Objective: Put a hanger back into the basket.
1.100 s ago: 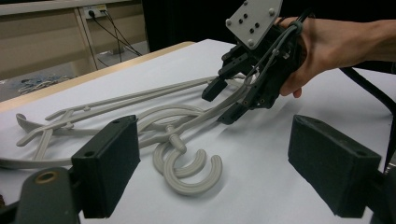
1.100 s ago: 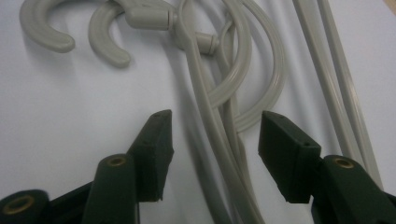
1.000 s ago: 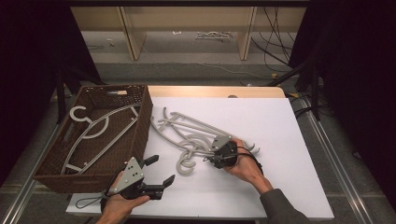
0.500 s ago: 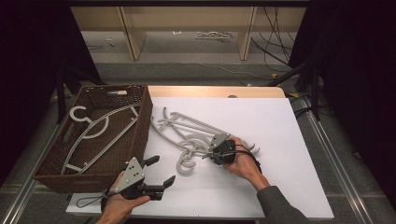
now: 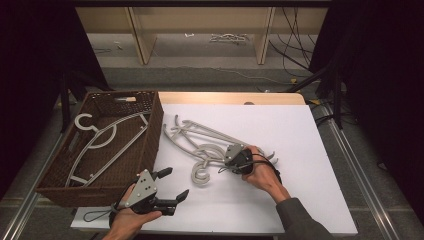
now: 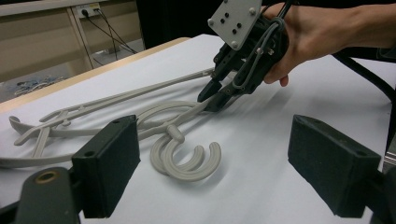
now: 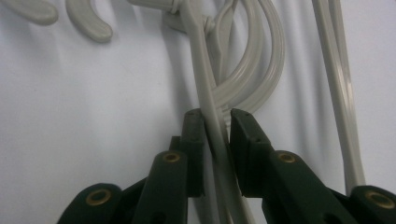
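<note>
On the white table [image 5: 300, 145], right gripper [image 7: 215, 128] fingers have just closed on a hanger [image 7: 205, 88].

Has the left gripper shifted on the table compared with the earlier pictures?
No. In the high view the left gripper sits at the same spot beside the near right corner of the brown basket, jaws open.

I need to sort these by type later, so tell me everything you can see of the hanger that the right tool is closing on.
The hanger is pale grey, plastic by its look, with a thin ribbed arm and a curled hook at its end. It lies flat on the white table, tangled with other hangers of the same kind, beside the brown basket. The right tool has just been closing its jaws, and its pads now clamp one arm of the hanger.
</note>
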Demonstrator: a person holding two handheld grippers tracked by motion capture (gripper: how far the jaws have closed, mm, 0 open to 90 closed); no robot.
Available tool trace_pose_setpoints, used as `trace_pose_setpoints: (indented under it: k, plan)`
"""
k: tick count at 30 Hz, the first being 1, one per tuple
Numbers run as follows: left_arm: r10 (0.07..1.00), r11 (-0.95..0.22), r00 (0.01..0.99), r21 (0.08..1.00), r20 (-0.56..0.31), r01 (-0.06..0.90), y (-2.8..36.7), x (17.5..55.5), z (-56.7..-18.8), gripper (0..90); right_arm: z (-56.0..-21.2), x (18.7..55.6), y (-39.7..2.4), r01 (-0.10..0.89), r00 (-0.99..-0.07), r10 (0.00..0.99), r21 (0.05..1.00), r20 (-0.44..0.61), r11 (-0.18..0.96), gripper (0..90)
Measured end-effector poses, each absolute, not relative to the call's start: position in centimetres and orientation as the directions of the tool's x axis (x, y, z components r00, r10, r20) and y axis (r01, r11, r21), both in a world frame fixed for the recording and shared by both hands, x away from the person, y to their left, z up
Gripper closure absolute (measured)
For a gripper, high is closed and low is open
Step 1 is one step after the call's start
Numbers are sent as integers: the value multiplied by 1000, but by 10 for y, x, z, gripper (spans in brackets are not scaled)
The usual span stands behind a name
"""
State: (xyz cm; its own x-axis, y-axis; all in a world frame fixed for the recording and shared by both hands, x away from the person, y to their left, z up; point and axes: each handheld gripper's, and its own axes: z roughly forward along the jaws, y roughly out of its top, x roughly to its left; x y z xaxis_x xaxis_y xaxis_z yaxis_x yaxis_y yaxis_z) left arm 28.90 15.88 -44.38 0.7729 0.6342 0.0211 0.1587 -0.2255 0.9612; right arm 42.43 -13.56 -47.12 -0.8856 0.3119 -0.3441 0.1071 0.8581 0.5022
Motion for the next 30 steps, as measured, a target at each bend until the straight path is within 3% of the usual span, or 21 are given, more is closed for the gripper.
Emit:
trace_pose_setpoints:
  k: [13, 30]
  plan:
    - [640, -224, 768, 961, 22, 159, 160, 290, -444, 174, -452, 418, -143, -31, -891, 199, 492, -408, 870, 826]
    - [662, -220, 747, 968, 60, 118, 162, 293, -430, 185, -423, 400, -163, -104, -871, 177, 524, -458, 845, 829]
